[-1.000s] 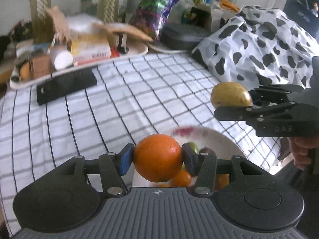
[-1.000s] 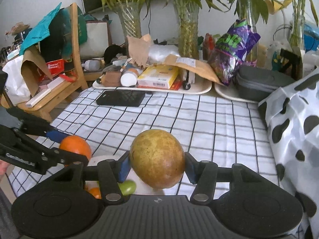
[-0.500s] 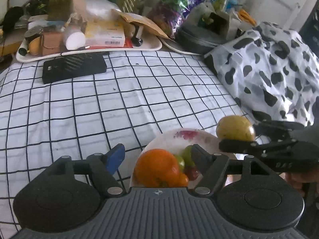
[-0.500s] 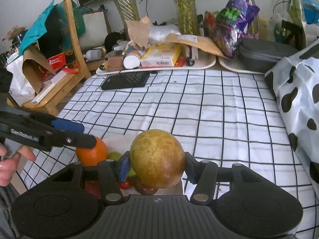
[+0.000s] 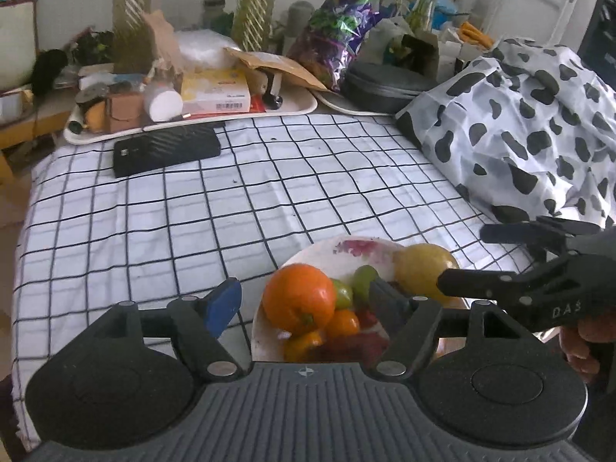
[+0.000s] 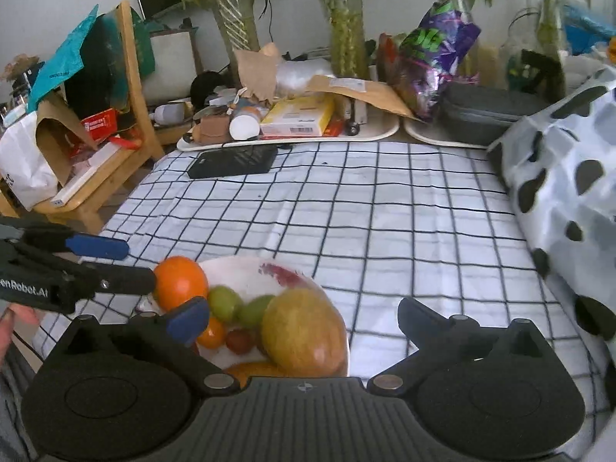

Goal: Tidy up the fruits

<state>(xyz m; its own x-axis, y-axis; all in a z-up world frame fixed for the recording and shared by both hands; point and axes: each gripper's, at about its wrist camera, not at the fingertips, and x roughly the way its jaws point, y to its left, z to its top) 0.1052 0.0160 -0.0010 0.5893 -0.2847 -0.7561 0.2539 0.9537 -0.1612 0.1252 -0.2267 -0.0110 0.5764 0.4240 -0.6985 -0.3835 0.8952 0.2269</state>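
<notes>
A white plate (image 5: 348, 248) (image 6: 246, 269) sits at the near edge of the checked tablecloth and holds several fruits. The orange (image 5: 299, 295) (image 6: 180, 282) rests on its left side. The yellow-green mango (image 6: 304, 331) (image 5: 421, 269) rests on its right side. Small green, orange and red fruits (image 6: 231, 319) lie between them. My left gripper (image 5: 304, 304) is open, its jaws wide on either side of the orange. My right gripper (image 6: 304, 319) is open, its jaws wide on either side of the mango.
A black phone-like slab (image 5: 166, 151) lies on the cloth at the back left. Cluttered trays (image 5: 184, 104) with boxes, a purple bag and plant vases line the back. A cow-print cloth heap (image 5: 539, 123) is at the right. A wooden chair (image 6: 115, 146) stands left of the table.
Both grippers lowered to the plate and opened. The left let go of the orange first; the right then let go of the mango. Both fruits now rest on the plate.
</notes>
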